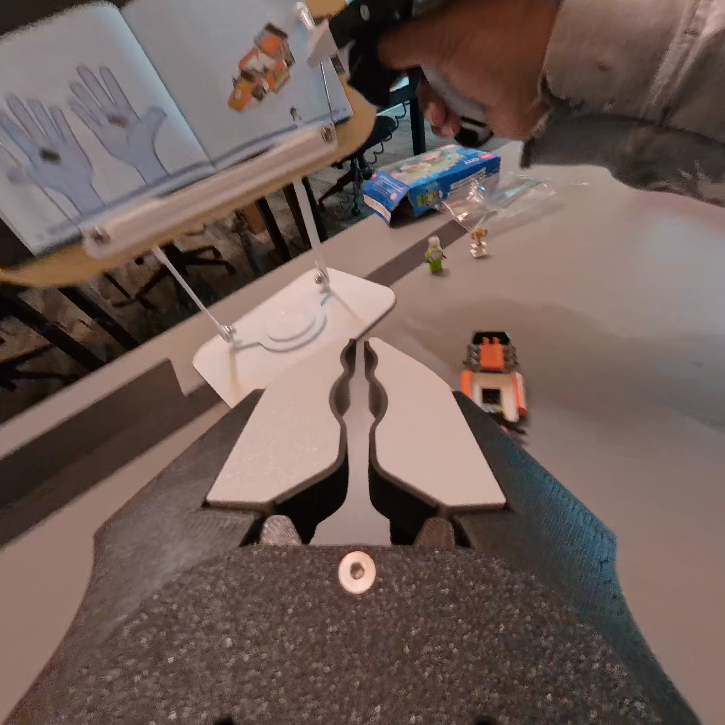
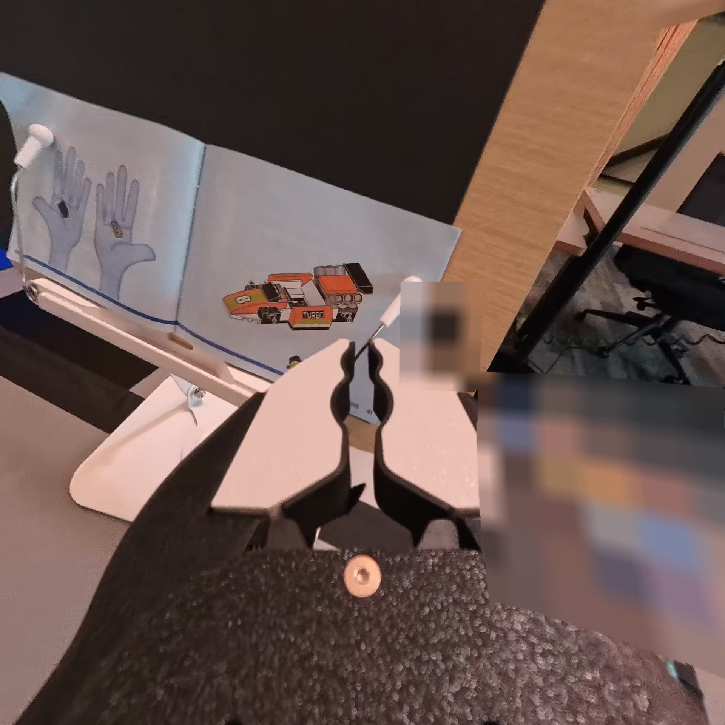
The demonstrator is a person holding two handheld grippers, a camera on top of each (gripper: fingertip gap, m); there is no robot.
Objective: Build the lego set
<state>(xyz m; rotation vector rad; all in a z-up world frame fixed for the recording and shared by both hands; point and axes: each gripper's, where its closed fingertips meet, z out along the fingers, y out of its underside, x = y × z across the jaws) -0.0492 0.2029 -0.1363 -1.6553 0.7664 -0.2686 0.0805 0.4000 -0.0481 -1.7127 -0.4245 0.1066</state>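
Observation:
In the left wrist view, the partly built orange, white and black lego vehicle (image 1: 492, 376) sits on the grey table (image 1: 588, 392), just right of my left gripper (image 1: 360, 344). That gripper's jaws are closed to a thin slit with nothing between them. Two minifigures (image 1: 434, 255) (image 1: 479, 243) stand farther back. My right gripper (image 2: 360, 347) is almost closed and points at the open instruction booklet (image 2: 274, 243) on its stand. The thin wire of the stand's page clip (image 2: 386, 317) shows in the slit at its tips; I cannot tell whether it is touched.
The booklet stand's white base plate (image 1: 298, 325) lies just ahead of the left gripper, and it also shows in the right wrist view (image 2: 129, 463). A blue lego box (image 1: 431, 180) and a clear plastic bag (image 1: 494, 192) lie at the back. A hand (image 1: 470, 70) holds the other gripper's handle. A wooden post (image 2: 521, 157) stands behind. Tip to tip, the grippers are about 25 cm apart.

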